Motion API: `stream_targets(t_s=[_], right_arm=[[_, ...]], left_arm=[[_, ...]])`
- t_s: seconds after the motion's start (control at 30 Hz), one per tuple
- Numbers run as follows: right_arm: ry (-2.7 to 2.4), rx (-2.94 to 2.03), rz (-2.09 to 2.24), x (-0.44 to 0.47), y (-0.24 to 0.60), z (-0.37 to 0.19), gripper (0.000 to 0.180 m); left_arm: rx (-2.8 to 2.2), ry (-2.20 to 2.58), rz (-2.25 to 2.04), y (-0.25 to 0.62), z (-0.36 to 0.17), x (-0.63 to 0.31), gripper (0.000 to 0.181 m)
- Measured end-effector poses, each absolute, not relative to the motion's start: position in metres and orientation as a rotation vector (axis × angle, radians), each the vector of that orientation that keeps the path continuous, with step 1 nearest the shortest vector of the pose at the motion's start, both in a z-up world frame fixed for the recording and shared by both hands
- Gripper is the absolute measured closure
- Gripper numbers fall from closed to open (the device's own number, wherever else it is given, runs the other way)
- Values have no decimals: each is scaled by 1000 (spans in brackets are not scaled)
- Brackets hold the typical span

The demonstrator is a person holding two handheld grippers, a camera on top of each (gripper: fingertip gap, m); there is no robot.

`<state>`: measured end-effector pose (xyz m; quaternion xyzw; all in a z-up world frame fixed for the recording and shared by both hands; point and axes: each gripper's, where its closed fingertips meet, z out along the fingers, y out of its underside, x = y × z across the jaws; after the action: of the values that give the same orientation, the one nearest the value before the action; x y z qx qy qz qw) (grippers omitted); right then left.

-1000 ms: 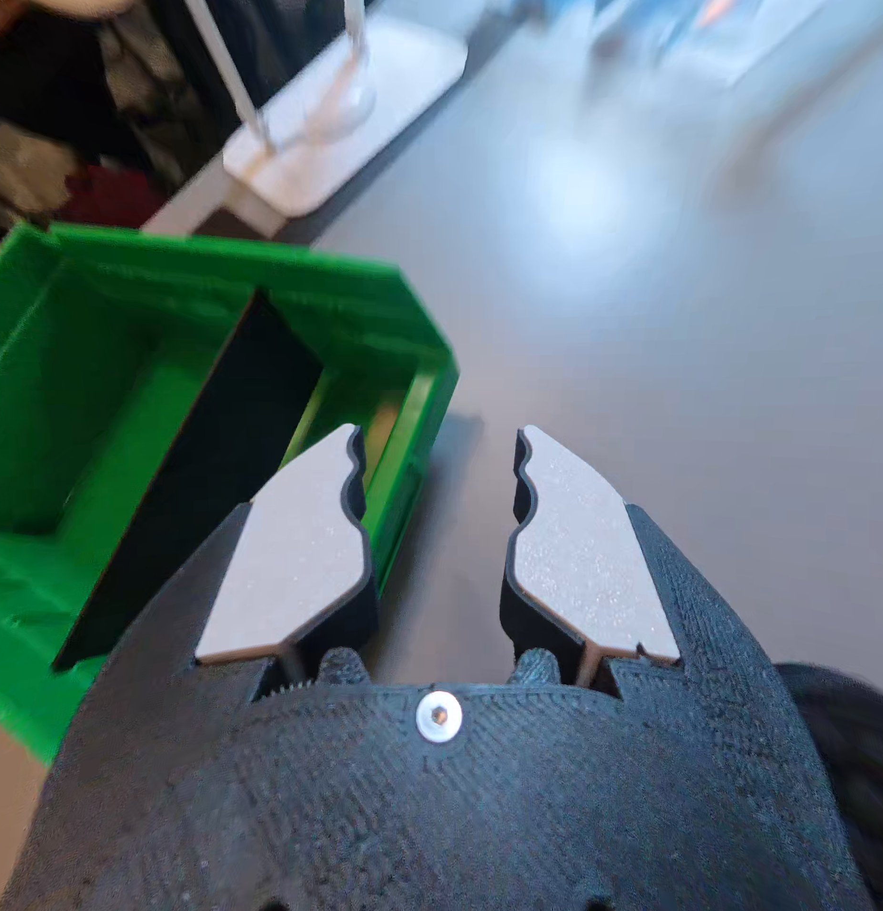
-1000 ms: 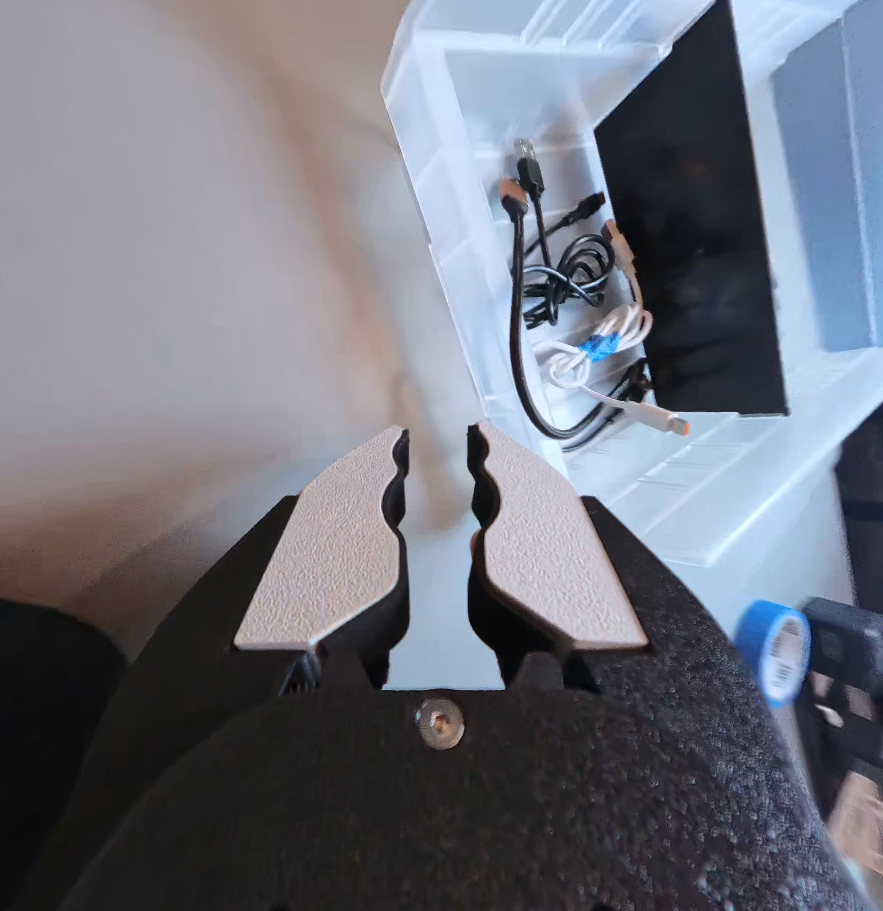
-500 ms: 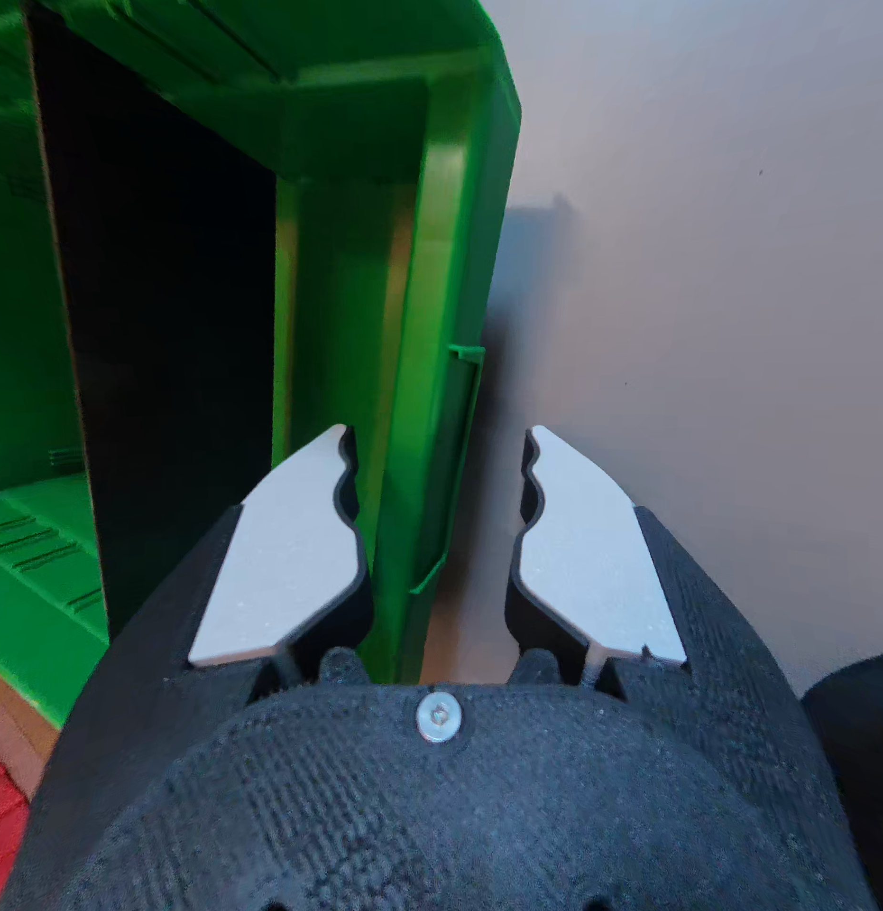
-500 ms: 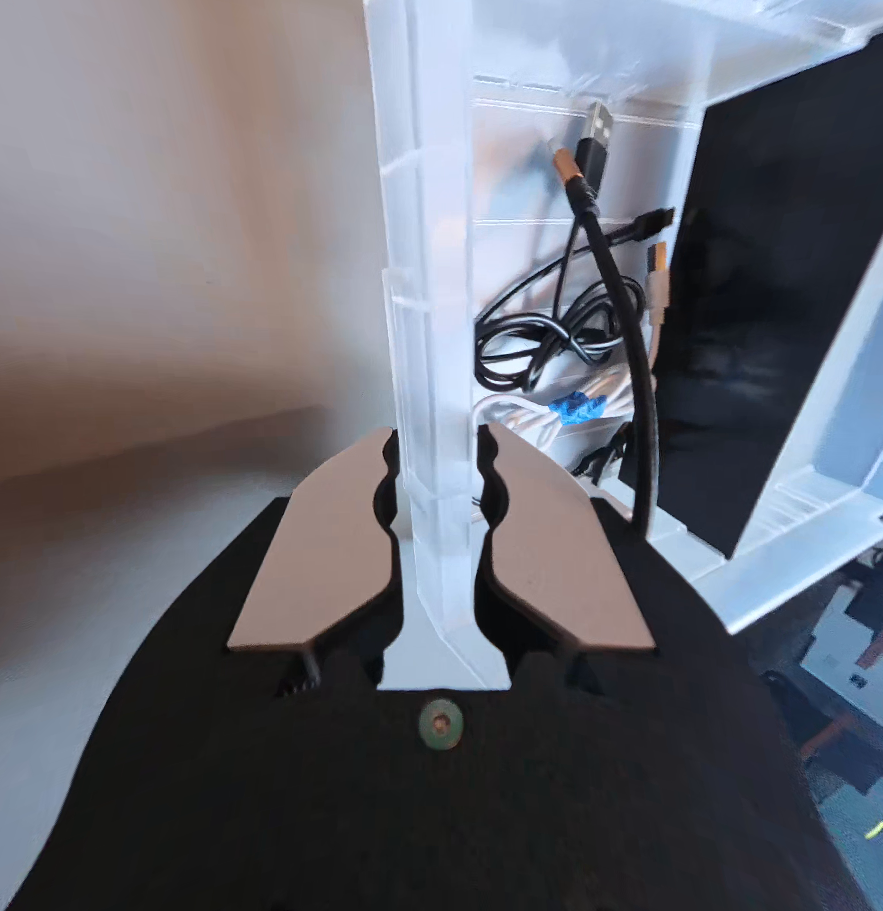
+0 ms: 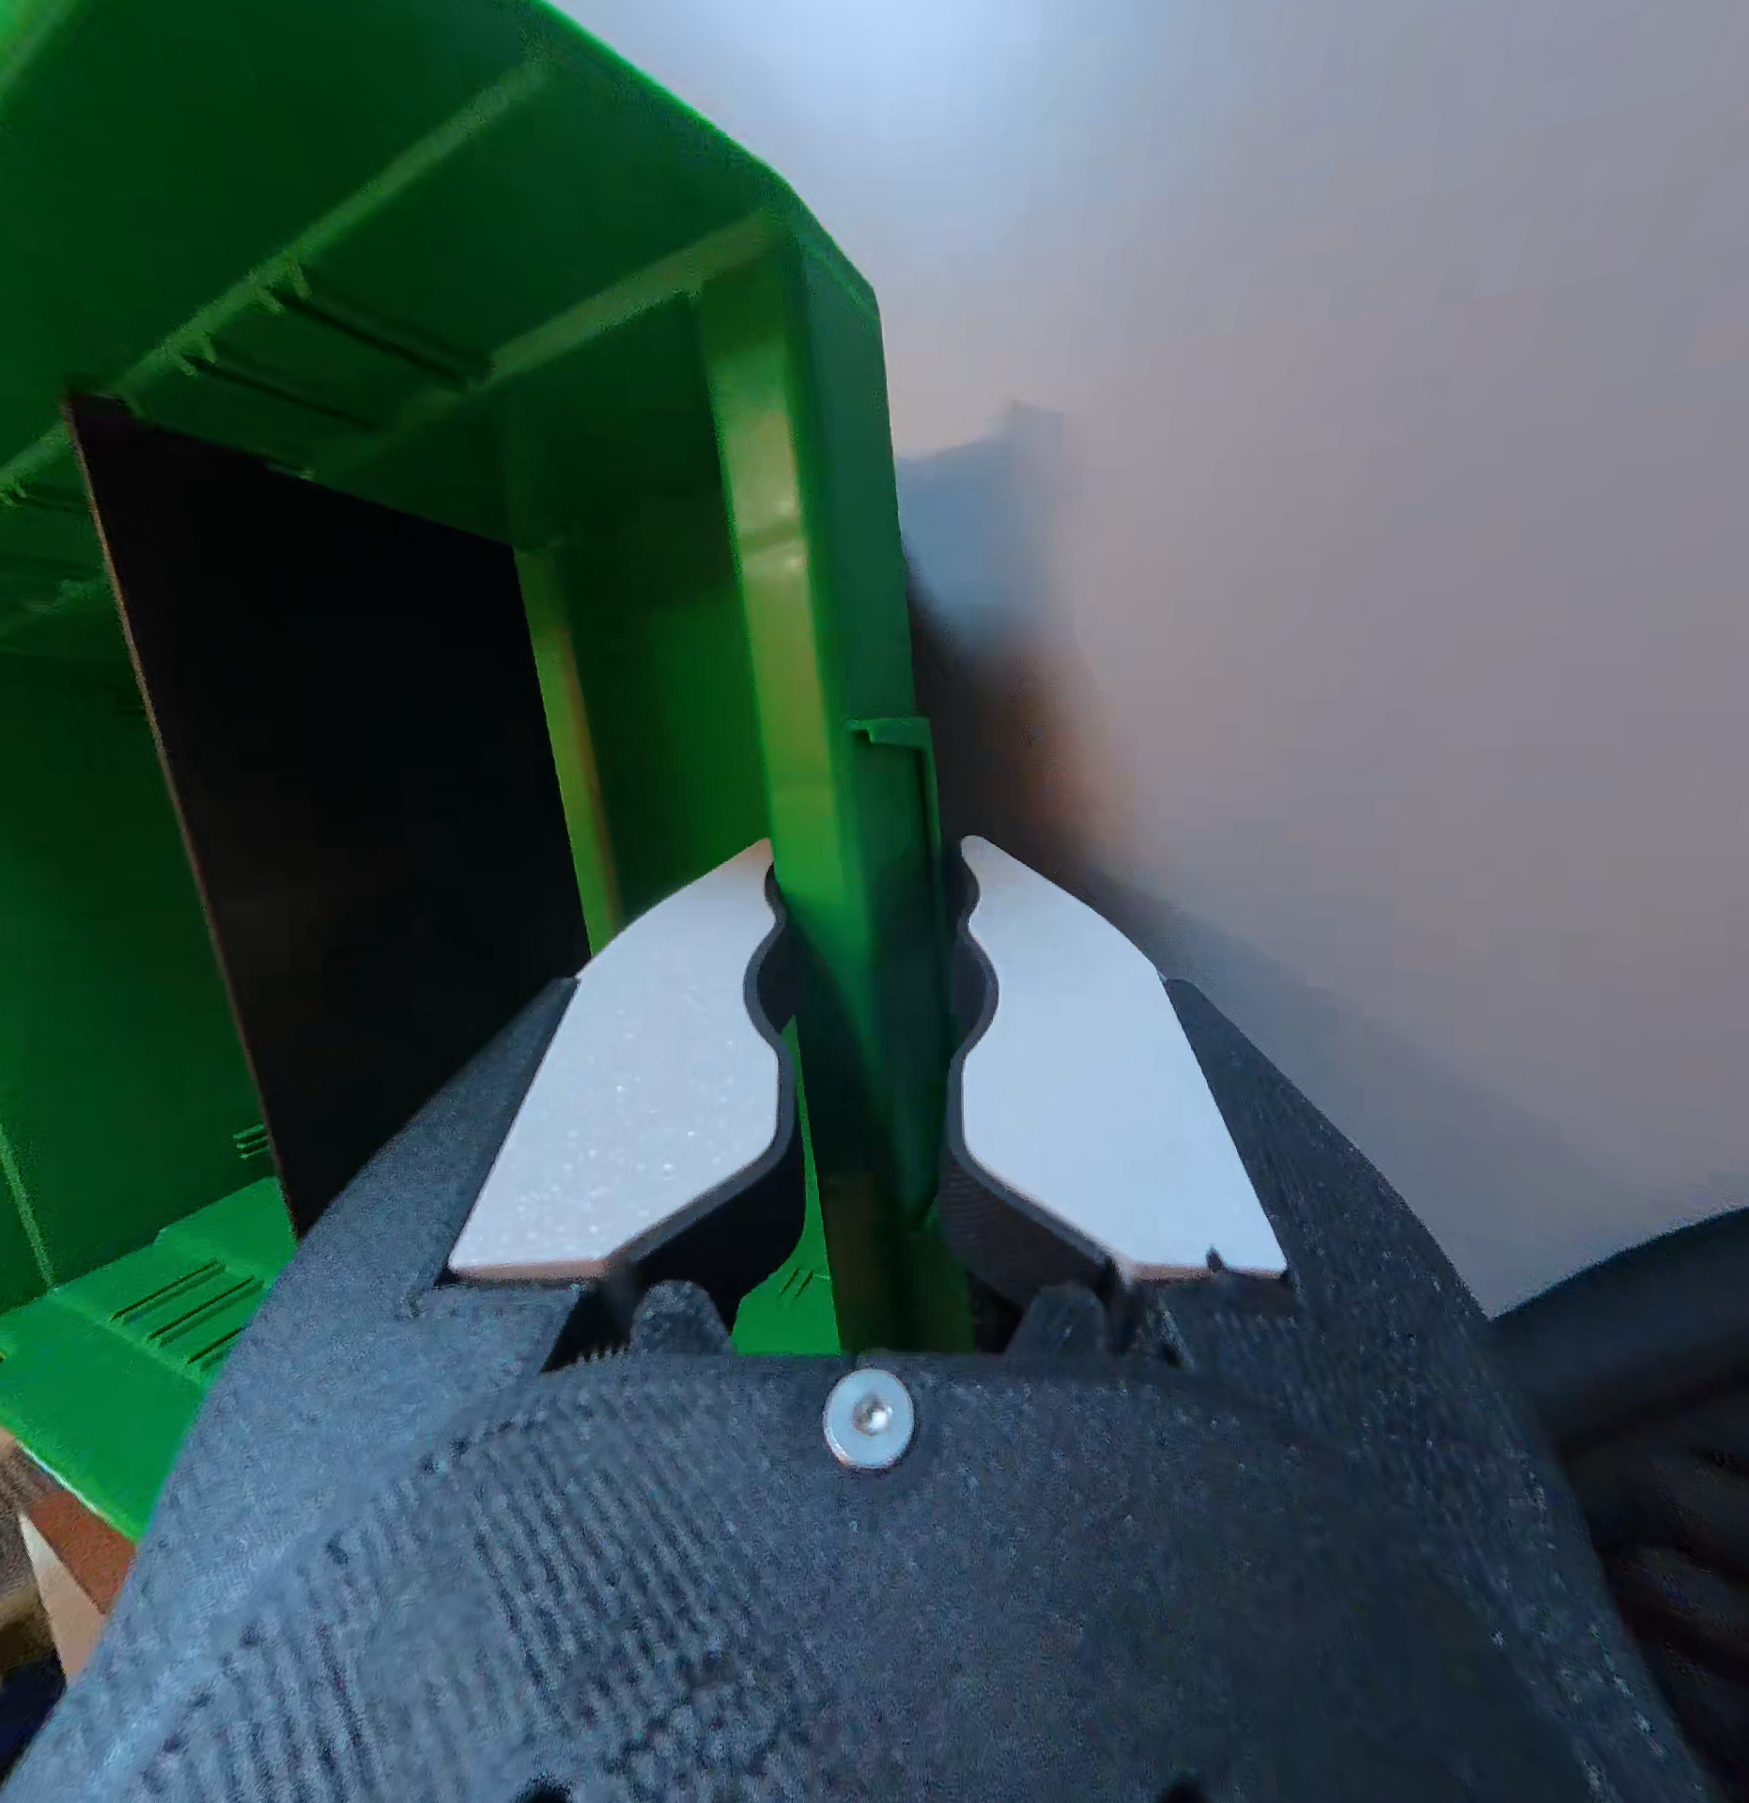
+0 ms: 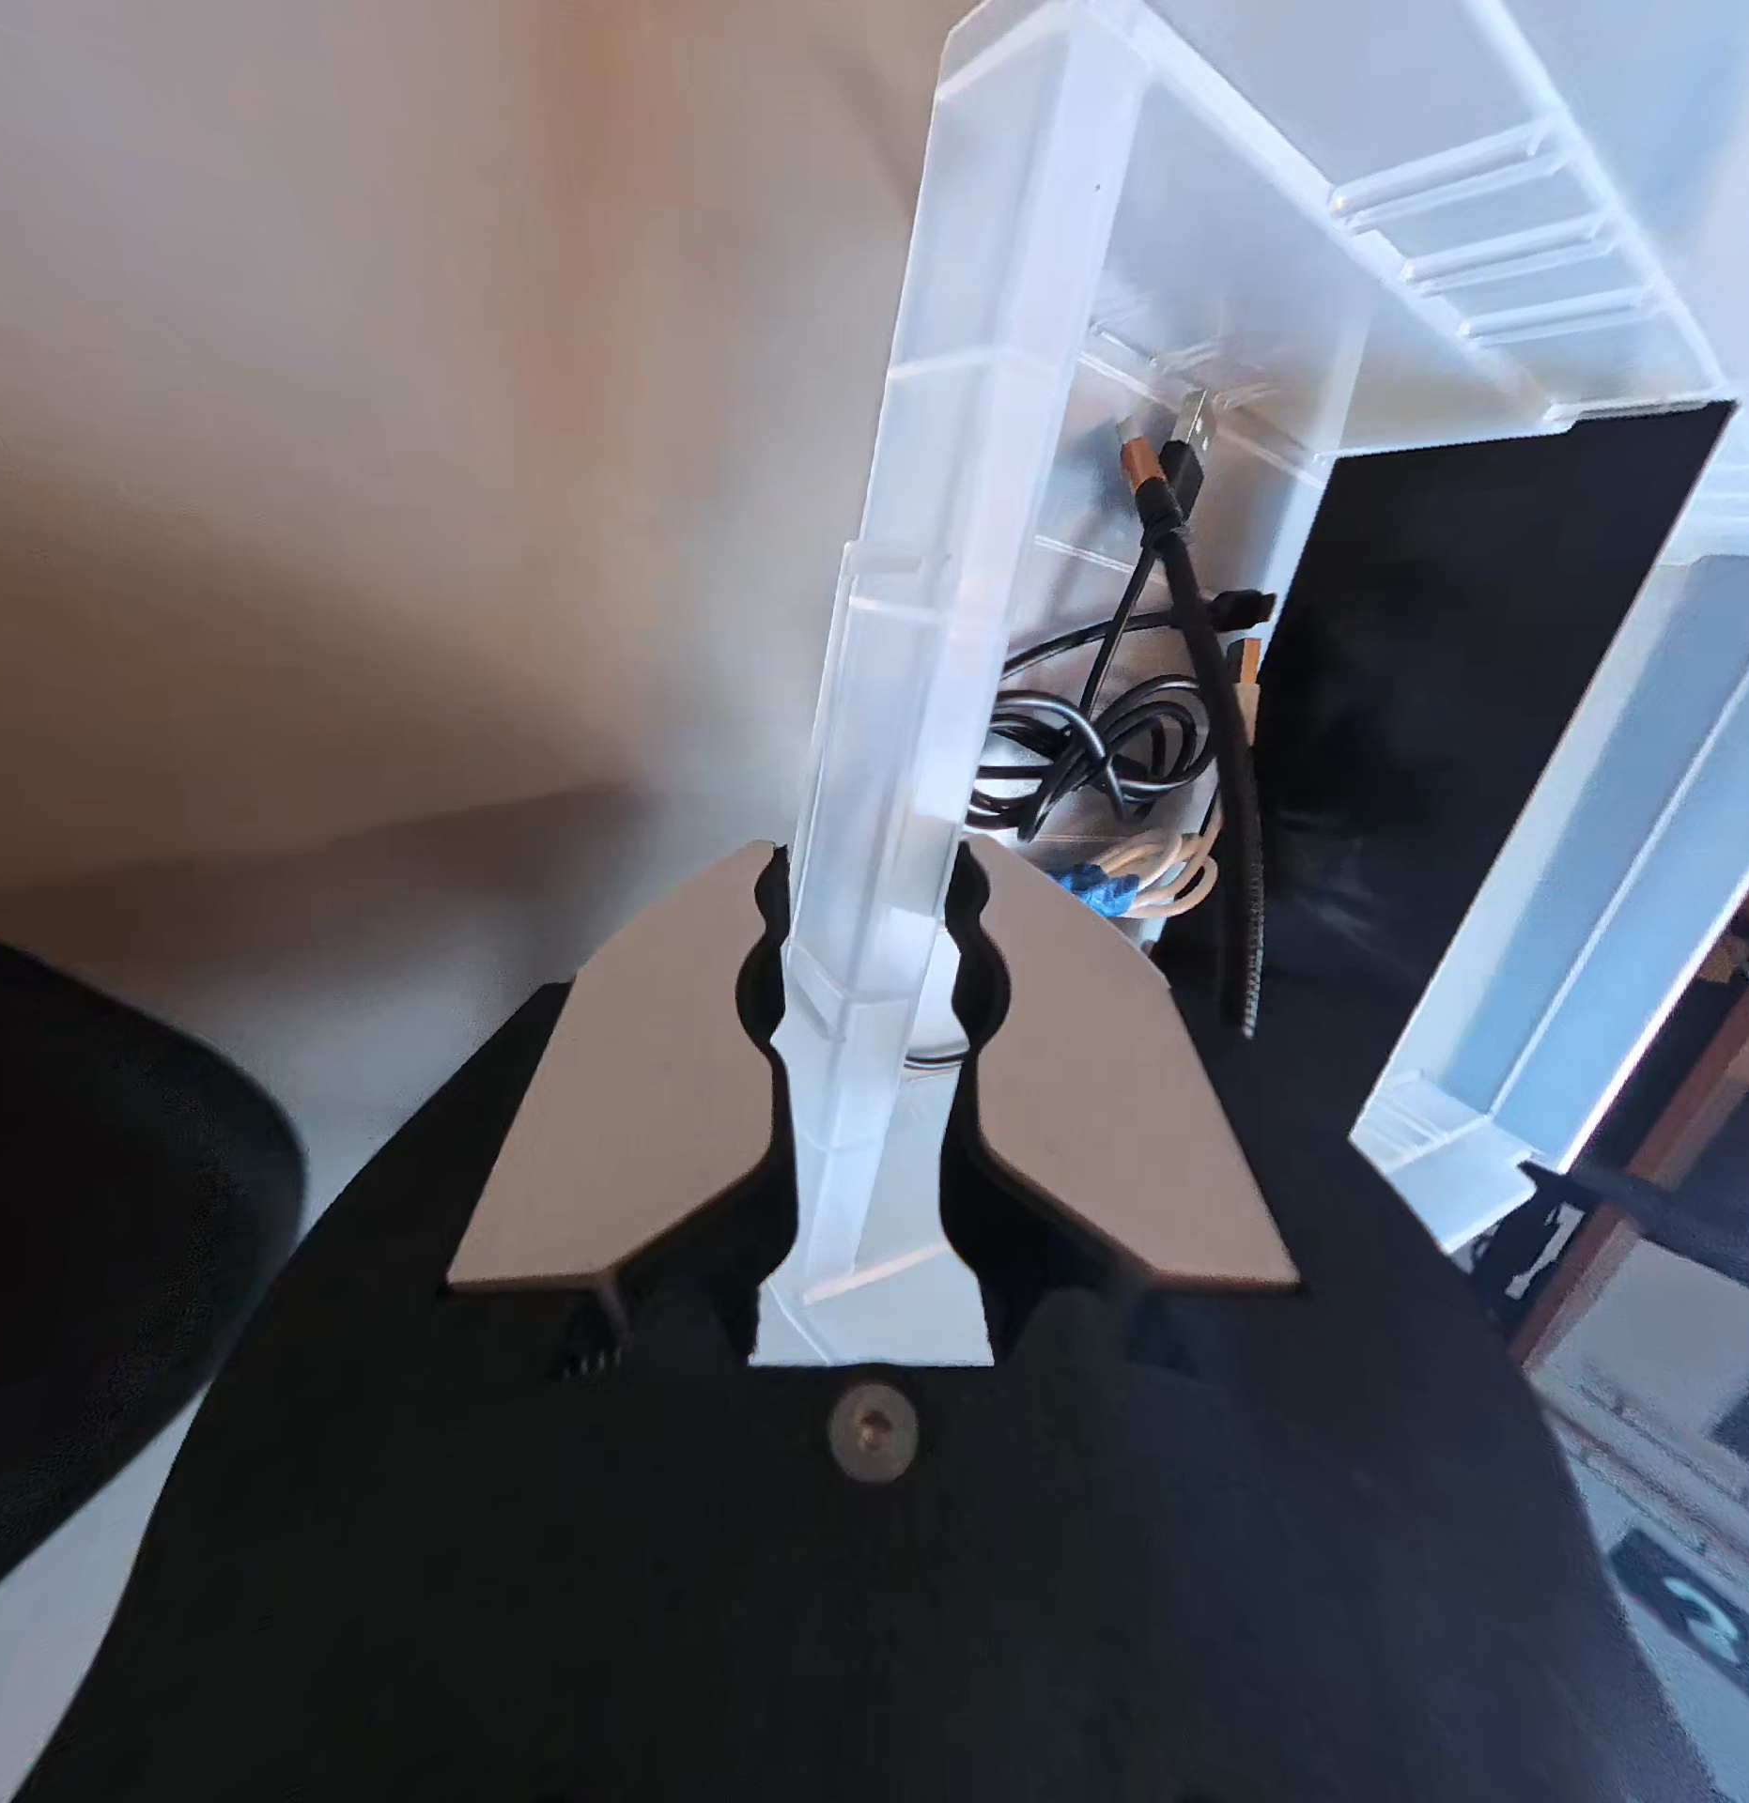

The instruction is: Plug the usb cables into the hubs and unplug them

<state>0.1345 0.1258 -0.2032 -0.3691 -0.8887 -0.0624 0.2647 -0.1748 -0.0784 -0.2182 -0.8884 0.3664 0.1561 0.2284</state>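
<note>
Left gripper (image 5: 866, 878) clamped on side wall of green bin (image 5: 812, 605), one finger inside, one outside. Black divider panel (image 5: 344, 829) stood inside bin, left of frame. Grey table surface (image 5: 1388, 585) filled right side. Frame slightly blurred.

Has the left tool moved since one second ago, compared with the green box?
Yes. The left tool came forward onto the green box and now clamps its side wall.

Soft daylight glares off the pale counter (image 5: 1388, 488); the green bin (image 5: 363, 293) casts a blurred shadow. Wide-angle bending warps edges, and the right view's margins smear.
</note>
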Motion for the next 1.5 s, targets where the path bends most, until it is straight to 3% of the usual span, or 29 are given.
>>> stream_targets(t_s=[0.27,0.37,0.43,0.53,0.7,0.83,1.03,1.17,1.33,1.5], right_arm=[[-2235,-798,-75,144,46,-194,147],[-2037,-966,330,150,5,-156,150],[-1803,-1163,653,163,-5,-119,150],[-1381,-1394,750,204,40,-92,150],[-1045,-1696,870,236,82,-128,142],[-1010,-1825,976,212,92,-150,140],[-1100,-1737,655,191,116,-158,158],[-1168,-1643,533,190,101,-154,160],[-1141,-1525,446,203,70,-132,165],[-1098,-1357,470,201,27,-74,166]], left_arm=[[-2264,1183,484,-49,-214,-127,149],[-2198,1014,497,-41,-195,-122,147],[-2120,849,357,-43,-171,-98,148],[-2029,589,-73,-53,-147,-33,143],[-1908,304,-374,-35,-138,36,139],[-1962,215,-307,6,-156,48,119],[-1911,111,-219,37,-162,44,139],[-1904,118,-144,27,-156,39,147],[-1782,126,-157,-9,-118,48,155],[-1634,164,-49,-58,-56,42,160]])
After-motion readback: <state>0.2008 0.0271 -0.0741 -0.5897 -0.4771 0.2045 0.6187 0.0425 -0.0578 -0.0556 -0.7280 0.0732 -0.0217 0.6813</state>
